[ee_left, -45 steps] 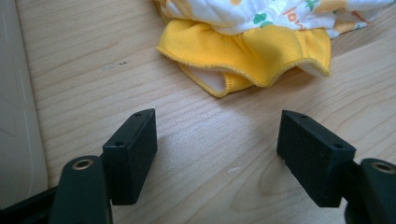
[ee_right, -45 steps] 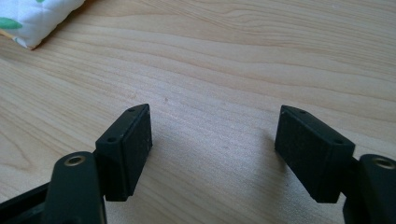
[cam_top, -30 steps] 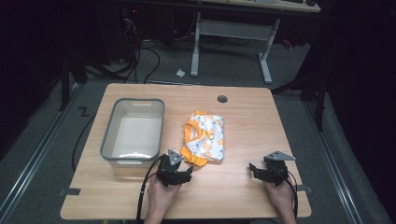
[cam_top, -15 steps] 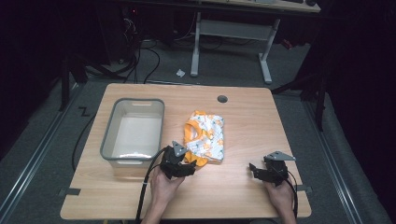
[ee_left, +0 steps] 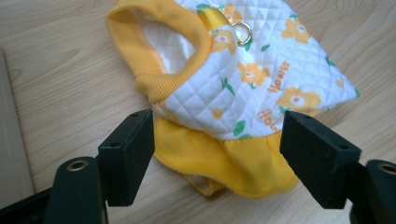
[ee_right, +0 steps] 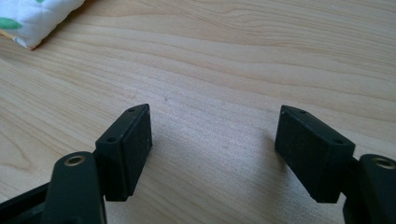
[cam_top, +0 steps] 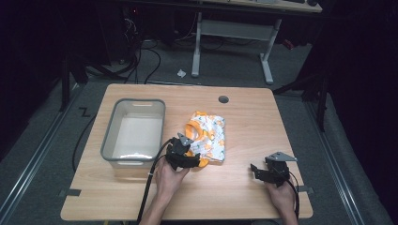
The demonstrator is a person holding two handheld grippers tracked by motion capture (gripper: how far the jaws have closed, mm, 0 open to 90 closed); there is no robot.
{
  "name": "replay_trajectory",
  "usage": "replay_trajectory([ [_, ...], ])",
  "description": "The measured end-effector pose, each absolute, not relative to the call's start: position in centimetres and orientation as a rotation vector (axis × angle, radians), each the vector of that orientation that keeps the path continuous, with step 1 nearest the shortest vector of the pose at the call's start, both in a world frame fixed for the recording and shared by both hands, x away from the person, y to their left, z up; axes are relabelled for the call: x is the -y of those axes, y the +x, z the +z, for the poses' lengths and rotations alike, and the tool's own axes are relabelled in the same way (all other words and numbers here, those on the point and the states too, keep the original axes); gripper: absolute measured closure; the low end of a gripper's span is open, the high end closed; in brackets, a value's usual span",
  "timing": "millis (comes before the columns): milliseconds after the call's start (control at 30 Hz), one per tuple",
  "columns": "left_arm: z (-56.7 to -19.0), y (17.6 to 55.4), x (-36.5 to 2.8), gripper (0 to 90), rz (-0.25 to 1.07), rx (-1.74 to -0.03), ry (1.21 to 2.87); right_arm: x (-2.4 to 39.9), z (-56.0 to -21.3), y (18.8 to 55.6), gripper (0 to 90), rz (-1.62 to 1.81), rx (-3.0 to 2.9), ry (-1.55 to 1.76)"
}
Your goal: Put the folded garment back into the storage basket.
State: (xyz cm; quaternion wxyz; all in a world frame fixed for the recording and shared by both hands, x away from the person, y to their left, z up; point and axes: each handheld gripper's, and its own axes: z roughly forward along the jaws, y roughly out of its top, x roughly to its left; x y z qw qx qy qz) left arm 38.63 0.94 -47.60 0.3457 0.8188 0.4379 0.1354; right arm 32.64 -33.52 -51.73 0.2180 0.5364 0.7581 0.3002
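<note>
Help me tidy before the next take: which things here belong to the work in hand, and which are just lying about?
In the job:
- quilted flower garment, with the open left gripper at its yellow hem
- grey bin beside it, probably where it goes

Lying about:
- right gripper, open over bare table
- scrap of paper on the floor
- cables behind the table

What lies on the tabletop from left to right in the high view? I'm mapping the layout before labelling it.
Clear grey plastic bin → left gripper at the near edge of the folded white-and-yellow quilted flower-print pet garment → right gripper, over the bare wooden table.
</note>
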Motion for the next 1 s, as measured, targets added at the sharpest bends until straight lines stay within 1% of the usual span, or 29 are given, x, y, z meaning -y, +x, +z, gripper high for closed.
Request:
replay_trajectory([
  [233, -47.2, 40.3, -0.5, 25.5, 0.326, -1.148, 2.103, 33.5, -51.7, 32.6, 27.5, 0.831, -2.099, 1.486],
  [333, -47.0, 40.8, -0.2, 25.3, 0.337, -1.153, 2.102, 33.5, -51.7, 32.6, 27.5, 0.831, -2.099, 1.486],
  [400, -46.9, 41.2, -0.3, 25.5, 0.308, -1.158, 2.078, 33.5, -51.7, 32.6, 27.5, 0.831, -2.099, 1.486],
  [567, -46.4, 41.8, 0.0, 25.0, 0.322, -1.157, 2.083, 33.5, -51.7, 32.6, 27.5, 0.832, -2.099, 1.486],
  [700, -46.5, 42.4, -0.1, 25.0, 0.302, -1.175, 2.045, 33.5, -51.7, 32.6, 27.5, 0.831, -2.099, 1.485],
  [800, -46.8, 43.0, 0.1, 24.0, 0.301, -1.187, 2.071, 33.5, -51.7, 32.6, 27.5, 0.831, -2.099, 1.485],
  [1000, -46.5, 43.8, 0.8, 23.5, 0.306, -1.181, 2.062, 33.5, -51.7, 32.6, 27.5, 0.831, -2.099, 1.485],
])
